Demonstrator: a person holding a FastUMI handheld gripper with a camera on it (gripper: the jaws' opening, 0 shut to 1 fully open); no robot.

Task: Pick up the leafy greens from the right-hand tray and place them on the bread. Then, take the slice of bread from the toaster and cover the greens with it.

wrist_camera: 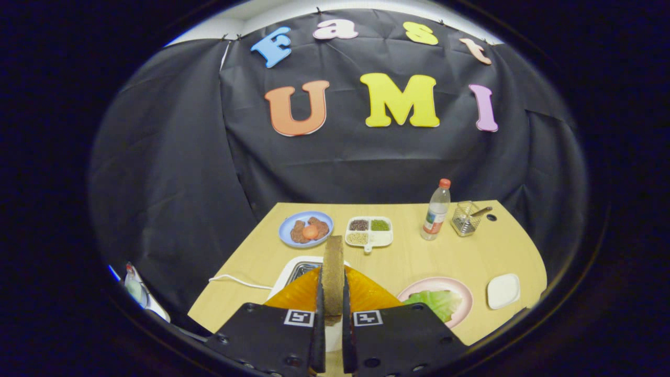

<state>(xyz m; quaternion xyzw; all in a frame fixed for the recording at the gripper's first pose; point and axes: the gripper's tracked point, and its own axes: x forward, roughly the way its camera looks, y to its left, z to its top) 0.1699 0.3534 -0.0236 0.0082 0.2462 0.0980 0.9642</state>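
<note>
Clamped upright in the hand-held gripper (333, 314), a brown bread slice (333, 275) is out of the white toaster (293, 272); covering the green leaf (437, 302) on the pink plate (463, 293), at two o'clock, remains.

Rough bread slice (333, 272); matt pale wood table (408, 262); clear glossy plastic bottle (436, 212)

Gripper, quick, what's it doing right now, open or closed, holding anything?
Gripper: closed on the slice of bread, held upright on edge between both fingers, lifted above the toaster.
</note>
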